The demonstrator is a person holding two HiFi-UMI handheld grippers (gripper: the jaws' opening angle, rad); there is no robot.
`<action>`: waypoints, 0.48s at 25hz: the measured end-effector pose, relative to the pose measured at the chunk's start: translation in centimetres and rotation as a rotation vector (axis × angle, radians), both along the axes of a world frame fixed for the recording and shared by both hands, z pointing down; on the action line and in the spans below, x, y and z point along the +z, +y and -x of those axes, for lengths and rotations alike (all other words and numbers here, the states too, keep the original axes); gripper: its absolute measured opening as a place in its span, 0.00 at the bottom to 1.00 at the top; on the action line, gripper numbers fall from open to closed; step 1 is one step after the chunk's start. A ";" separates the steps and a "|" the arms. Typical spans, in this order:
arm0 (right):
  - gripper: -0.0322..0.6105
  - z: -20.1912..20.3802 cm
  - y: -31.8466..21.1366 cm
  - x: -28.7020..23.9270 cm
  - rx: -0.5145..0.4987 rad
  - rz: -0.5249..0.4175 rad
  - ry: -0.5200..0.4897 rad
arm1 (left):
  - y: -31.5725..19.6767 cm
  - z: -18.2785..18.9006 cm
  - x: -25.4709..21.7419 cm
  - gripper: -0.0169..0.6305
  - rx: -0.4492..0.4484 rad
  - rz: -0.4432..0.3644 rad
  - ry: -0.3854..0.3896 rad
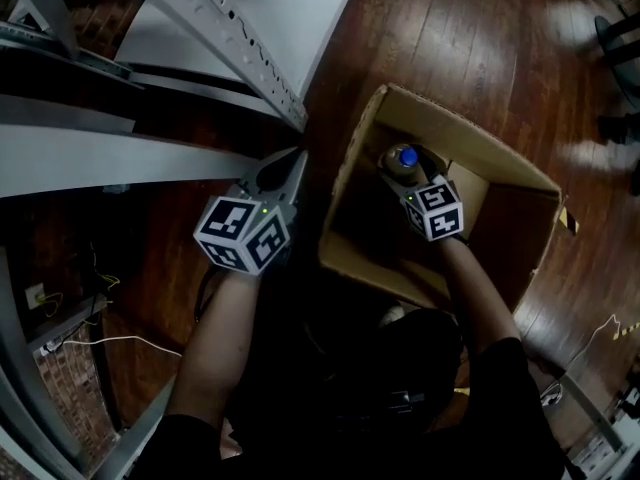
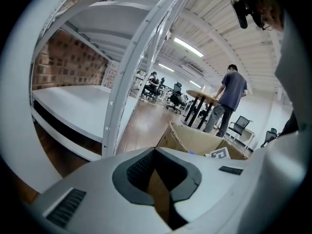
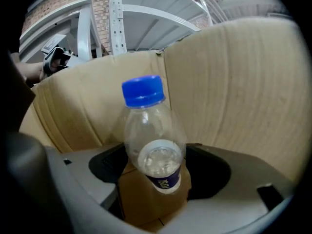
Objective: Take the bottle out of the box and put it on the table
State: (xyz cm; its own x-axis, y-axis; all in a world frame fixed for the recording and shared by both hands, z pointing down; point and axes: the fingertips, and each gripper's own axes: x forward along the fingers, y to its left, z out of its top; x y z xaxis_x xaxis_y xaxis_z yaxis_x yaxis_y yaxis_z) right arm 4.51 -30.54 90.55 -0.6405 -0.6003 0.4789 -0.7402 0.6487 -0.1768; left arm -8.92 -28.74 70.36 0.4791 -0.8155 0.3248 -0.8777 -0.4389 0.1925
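A clear plastic bottle [image 1: 404, 158] with a blue cap stands upright inside an open cardboard box [image 1: 450, 133] on the wooden floor. My right gripper [image 1: 402, 176] is down in the box, jaws spread wide. In the right gripper view the bottle [image 3: 153, 130] stands between the two jaws of the right gripper [image 3: 156, 155], with the box wall [image 3: 234, 82] behind it; the pads do not clearly press on it. My left gripper [image 1: 293, 160] hovers outside the box's left wall, shut and holding nothing. In its own view, beyond the left gripper [image 2: 156, 151], the box rim [image 2: 187, 141] shows.
A grey metal rack [image 1: 200, 13] with white shelves [image 2: 73, 99] stands to the left of the box. Cables [image 1: 110, 340] lie on the floor at lower left. Farther off, a person [image 2: 231, 94] stands by a round table [image 2: 204, 95] with office chairs around.
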 end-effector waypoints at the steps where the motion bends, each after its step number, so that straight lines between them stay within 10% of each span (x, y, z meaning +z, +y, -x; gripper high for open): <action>1: 0.64 0.3 -0.3 0.3 -0.004 -0.002 -0.002 | 0.1 0.3 0.0 0.01 -0.012 0.003 -0.010; 12: 0.58 1.6 -2.2 1.9 0.053 -0.020 -0.048 | 1.7 3.5 0.2 0.01 -0.062 0.018 -0.095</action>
